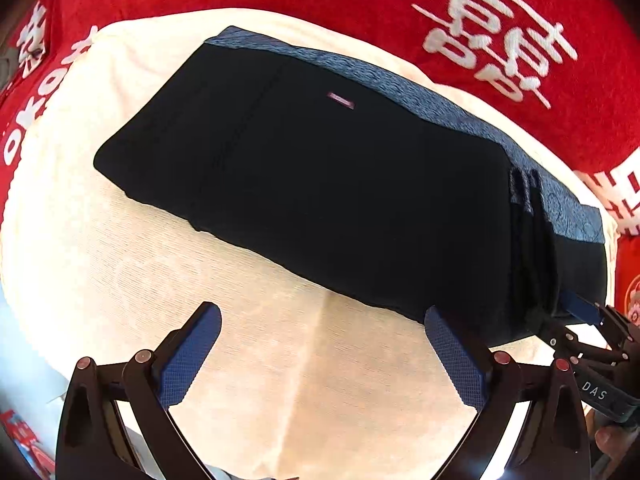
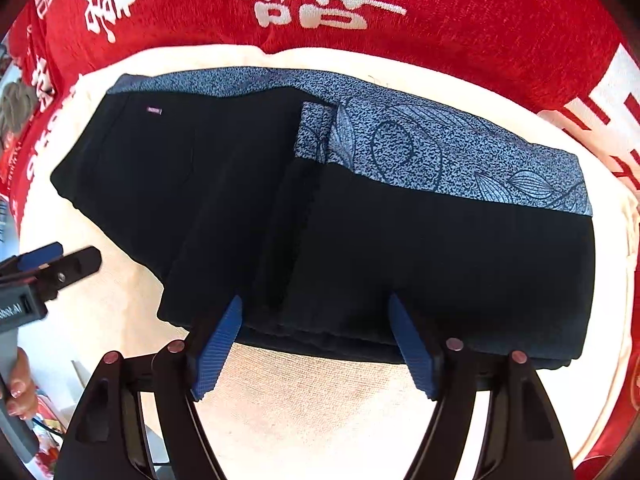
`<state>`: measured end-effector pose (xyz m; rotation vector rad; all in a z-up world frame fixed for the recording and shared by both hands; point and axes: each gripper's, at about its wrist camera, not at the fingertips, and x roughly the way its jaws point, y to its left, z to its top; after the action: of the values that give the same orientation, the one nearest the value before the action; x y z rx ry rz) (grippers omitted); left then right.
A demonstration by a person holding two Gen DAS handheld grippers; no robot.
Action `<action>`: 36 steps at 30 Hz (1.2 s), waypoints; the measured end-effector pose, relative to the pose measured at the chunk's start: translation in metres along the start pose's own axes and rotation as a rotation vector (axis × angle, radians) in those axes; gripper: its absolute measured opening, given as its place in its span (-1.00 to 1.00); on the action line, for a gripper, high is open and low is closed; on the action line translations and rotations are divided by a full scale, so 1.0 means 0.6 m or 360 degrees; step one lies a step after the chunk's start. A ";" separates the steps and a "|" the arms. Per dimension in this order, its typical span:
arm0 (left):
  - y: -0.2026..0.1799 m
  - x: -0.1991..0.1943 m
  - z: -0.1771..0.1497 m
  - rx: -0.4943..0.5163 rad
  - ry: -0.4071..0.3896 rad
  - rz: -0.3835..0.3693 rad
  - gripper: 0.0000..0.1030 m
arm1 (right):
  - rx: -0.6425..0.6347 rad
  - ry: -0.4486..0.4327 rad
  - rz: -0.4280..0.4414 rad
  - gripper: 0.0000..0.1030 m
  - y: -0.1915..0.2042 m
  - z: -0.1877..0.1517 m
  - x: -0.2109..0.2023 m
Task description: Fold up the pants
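Folded pants (image 1: 320, 184), black with blue patterned waistband (image 2: 440, 152), lie flat on white cloth (image 1: 260, 360) over red blanket (image 1: 360, 8).

Left hand-held gripper (image 1: 322, 354) points straight down over bare white cloth at pants' 6 o'clock edge, fingers spread wide, nothing between.

Right hand-held gripper (image 2: 316, 344) points down at pants' near edge, jaws spread, pads (image 2: 218, 346) straddling folded edge, not pressing.

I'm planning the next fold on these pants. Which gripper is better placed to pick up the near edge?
Probably the right gripper: its open jaws straddle the near edge of the folded pants. The left gripper, also open, hangs over bare white cloth, with only one finger near the hem.
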<state>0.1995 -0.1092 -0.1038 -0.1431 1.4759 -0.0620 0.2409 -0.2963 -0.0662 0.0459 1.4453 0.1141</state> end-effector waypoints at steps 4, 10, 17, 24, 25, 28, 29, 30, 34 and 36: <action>0.028 0.001 0.003 -0.0034 0.0000 -0.0022 0.98 | -0.0035 0.0017 -0.0015 0.51 0.022 -0.002 -0.002; 0.068 -0.005 0.007 -0.0105 -0.0038 -0.0106 0.98 | -0.0068 0.0004 -0.0026 0.54 0.058 -0.005 -0.013; 0.129 -0.017 0.025 -0.0245 -0.0076 -0.0159 0.98 | -0.0085 -0.0020 -0.0025 0.55 0.075 -0.004 -0.026; 0.174 -0.019 0.041 -0.0360 -0.0115 -0.0212 0.98 | -0.0117 0.0036 0.0096 0.55 0.112 0.005 -0.008; 0.181 -0.019 0.042 -0.0372 -0.0121 -0.0227 0.98 | -0.0115 0.0038 0.0098 0.55 0.115 0.008 -0.004; 0.193 -0.016 0.046 -0.0421 -0.0147 -0.0314 0.98 | -0.0131 0.0050 0.0126 0.54 0.122 0.013 0.007; 0.200 -0.015 0.047 -0.0445 -0.0159 -0.0361 0.98 | -0.0116 0.0083 0.0147 0.55 0.121 0.014 0.015; 0.205 -0.013 0.049 -0.0461 -0.0169 -0.0394 0.98 | -0.0097 0.0105 0.0160 0.55 0.119 0.013 0.022; 0.213 -0.006 0.055 -0.0529 -0.0210 -0.0532 0.98 | -0.0107 0.0105 0.0171 0.54 0.120 0.009 0.028; 0.218 -0.008 0.056 -0.0566 -0.0230 -0.0612 0.98 | -0.0128 0.0107 0.0163 0.54 0.122 0.008 0.031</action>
<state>0.2265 0.0229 -0.1138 -0.7058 1.2881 -0.0975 0.2440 -0.2216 -0.0764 0.0503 1.5040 0.2597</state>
